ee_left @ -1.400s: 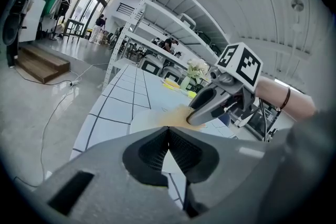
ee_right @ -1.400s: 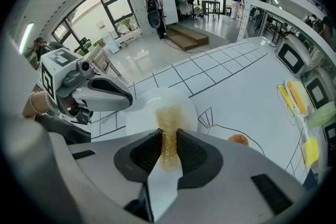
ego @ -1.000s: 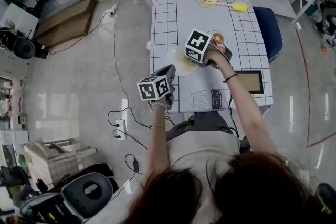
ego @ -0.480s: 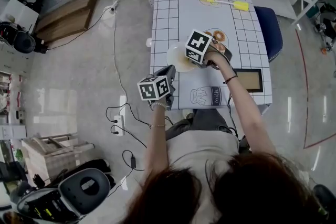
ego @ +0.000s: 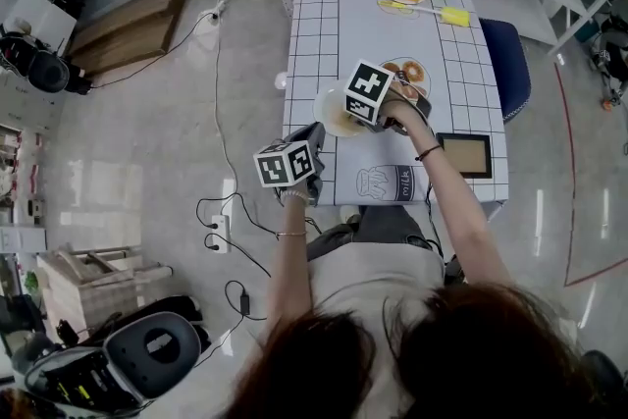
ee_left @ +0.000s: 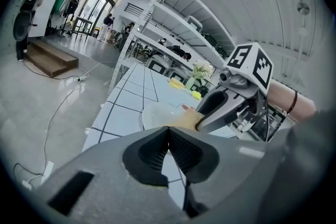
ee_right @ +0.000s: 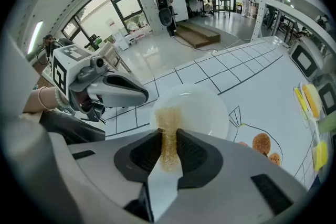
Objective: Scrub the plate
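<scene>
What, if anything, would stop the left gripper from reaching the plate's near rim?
Probably nothing, likely yes. The left gripper, jaws shut and empty, sits just short of the plate with bare table between; the right gripper holds its sponge over the plate.

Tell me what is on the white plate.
A tan scrub pad, clamped in the right gripper, rests on the plate. The plate surface beneath the pad is covered.

The only readable word is "milk", printed beside a line-drawn milk carton point(ego: 378, 183) on the white, grid-lined counter point(ego: 314, 15).
</scene>
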